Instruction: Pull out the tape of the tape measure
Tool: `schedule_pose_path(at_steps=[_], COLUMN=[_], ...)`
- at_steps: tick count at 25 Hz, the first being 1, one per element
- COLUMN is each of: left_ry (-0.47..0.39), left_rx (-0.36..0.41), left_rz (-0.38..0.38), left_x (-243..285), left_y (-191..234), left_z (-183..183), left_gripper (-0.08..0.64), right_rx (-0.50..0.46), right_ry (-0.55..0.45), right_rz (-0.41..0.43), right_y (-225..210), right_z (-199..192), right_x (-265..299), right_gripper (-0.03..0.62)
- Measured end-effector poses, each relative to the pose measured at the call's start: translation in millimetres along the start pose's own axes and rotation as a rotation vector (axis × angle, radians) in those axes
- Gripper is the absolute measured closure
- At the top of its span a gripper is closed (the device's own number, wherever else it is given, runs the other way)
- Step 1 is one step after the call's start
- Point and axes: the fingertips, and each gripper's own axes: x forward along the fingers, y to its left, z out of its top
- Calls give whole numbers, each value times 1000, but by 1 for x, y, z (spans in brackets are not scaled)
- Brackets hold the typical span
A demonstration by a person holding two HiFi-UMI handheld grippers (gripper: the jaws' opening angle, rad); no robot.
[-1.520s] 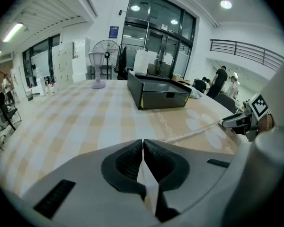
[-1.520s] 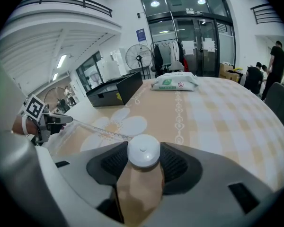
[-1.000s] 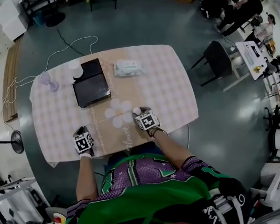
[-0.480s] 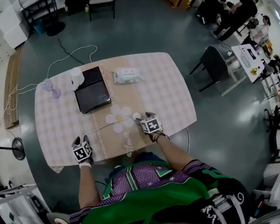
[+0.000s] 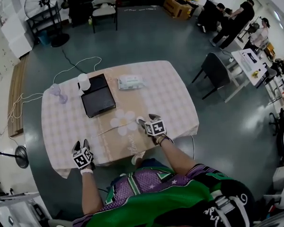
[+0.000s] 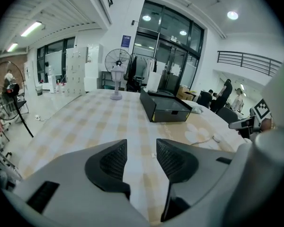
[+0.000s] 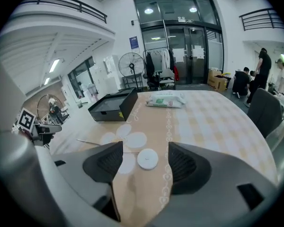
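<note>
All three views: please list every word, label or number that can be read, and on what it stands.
No text reads clearly.
Wipes pack: green print, too blurred.
Table runner: cursive word, too small.
Blue wall sign: too small.

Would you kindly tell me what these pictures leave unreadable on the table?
- Tape markings: too thin to read, head view.
- White speck on the cloth: too small to identify, left gripper view.
- Wipes pack print: too small to read, right gripper view.
</note>
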Motion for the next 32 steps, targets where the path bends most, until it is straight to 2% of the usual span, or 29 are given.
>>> schedule_pose_path(at_steps=[13,17,20,22,32], left_ry=[-168,-253,-317,-352,-477], left_rx=[62,89,67,63,149], left_rz=[-79,-87,-115,-135,-230], left_x=[-80,-121,-152,-171,-238], left_y=[-13,-11,-14,-20,-66], left_z=[41,64,86,96,124], left_gripper=[366,367,367,367,367], right_rx=[-51,-61,-90,-115,-158], right_ry=[-151,-233,-279,-292,-410], right_rz=[53,55,62,69,127], right_y=[56,70,84,91,128], right_z=[24,40,50,52,74], right_x=[-82,-119,-142,-155,-210], right_gripper=[308,311,312,313,314])
